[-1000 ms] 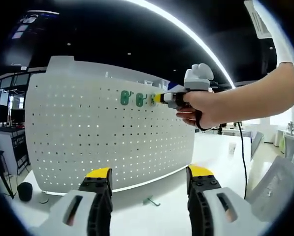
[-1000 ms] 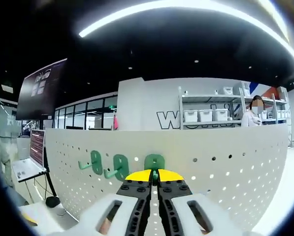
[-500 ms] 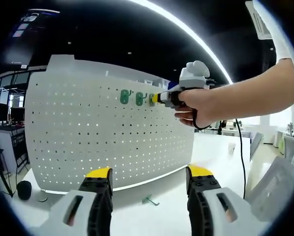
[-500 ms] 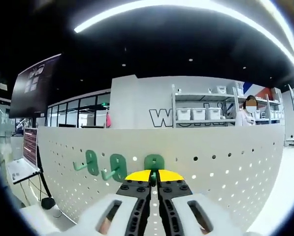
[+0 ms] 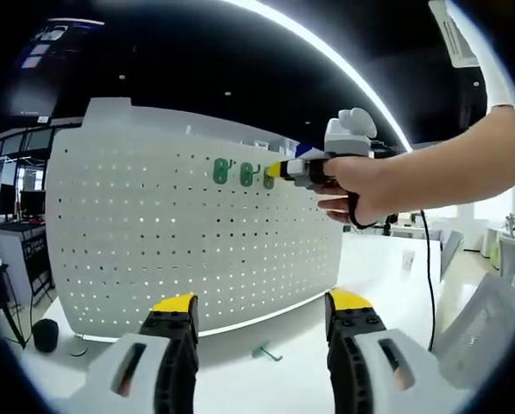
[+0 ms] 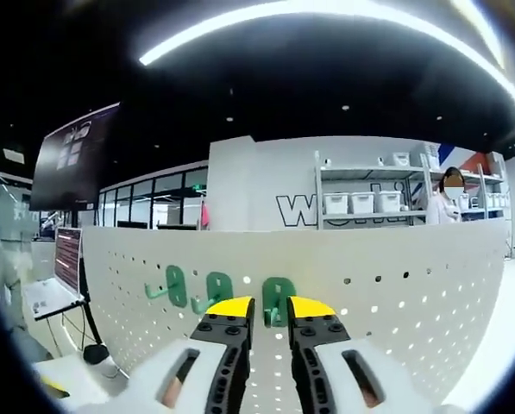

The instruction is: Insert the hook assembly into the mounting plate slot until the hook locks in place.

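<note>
A white perforated mounting plate (image 5: 188, 250) stands upright on the white table. Three green hooks sit in a row near its top: left hook (image 5: 220, 171), middle hook (image 5: 246, 174), right hook (image 5: 267, 179). In the right gripper view they are the left hook (image 6: 176, 285), the middle hook (image 6: 216, 289) and the right hook (image 6: 279, 293). My right gripper (image 6: 270, 307) is open, its yellow tips on either side of the right hook, which stays on the plate. A hand holds that right gripper (image 5: 279, 170) up at the plate. My left gripper (image 5: 262, 302) hangs open and low, holding nothing.
A loose green hook (image 5: 266, 352) lies on the table (image 5: 386, 259) before the plate. A black cable (image 5: 428, 285) hangs from the hand. A laptop (image 6: 46, 293) sits at the left; shelves with bins (image 6: 361, 203) and a person (image 6: 451, 203) stand behind the plate.
My right gripper's jaws have parted and let go of the right hook, which stays in the plate. The left gripper has held still.
</note>
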`<state>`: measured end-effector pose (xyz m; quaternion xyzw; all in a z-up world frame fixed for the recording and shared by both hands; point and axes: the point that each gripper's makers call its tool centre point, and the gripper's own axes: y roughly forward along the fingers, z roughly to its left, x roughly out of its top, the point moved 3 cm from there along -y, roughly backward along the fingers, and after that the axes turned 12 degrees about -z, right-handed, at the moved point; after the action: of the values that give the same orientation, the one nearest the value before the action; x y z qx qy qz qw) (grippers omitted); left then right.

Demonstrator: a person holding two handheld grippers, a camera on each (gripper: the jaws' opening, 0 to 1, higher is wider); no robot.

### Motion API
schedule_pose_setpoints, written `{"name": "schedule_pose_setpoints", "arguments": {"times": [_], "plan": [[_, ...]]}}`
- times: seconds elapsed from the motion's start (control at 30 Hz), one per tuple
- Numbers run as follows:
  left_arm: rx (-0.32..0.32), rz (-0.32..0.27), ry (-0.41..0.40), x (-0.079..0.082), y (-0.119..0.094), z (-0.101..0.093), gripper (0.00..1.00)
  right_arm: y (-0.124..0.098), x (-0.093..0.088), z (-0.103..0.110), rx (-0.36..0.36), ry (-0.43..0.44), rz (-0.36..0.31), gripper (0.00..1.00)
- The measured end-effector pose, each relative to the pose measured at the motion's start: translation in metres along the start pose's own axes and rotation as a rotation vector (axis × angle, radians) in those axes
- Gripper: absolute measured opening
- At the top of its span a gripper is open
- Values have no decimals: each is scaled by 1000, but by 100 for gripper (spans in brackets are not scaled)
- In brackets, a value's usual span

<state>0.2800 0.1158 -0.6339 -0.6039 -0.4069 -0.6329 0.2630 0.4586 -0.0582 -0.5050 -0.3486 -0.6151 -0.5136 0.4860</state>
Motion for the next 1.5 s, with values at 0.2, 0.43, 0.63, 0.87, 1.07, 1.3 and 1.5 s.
{"name": "schedule_pose_setpoints", "arguments": {"times": [0.2,0.43,0.63,0.87,1.07,1.3,1.5], "plan": [[-7,-3,12,5,2,-2,61,-1,4,1,25,19,-16,15],[-2,-11,27,11,3,0,62,-10,6,-2,94,61,-28,22],[-3,-4,30,9,1,0,62,-22,3,-2,143,96,-26,25],[-11,-8,32,11,3,-3,62,-37,-2,-2,195,144,-23,29],[-19,-13,37,13,2,-5,62,-41,1,-3,208,149,-25,30],[-23,-7,33,12,2,-5,62,-48,5,-5,235,159,-36,31],[-31,3,47,14,2,-4,63,-63,1,-11,298,178,-21,32]]}}
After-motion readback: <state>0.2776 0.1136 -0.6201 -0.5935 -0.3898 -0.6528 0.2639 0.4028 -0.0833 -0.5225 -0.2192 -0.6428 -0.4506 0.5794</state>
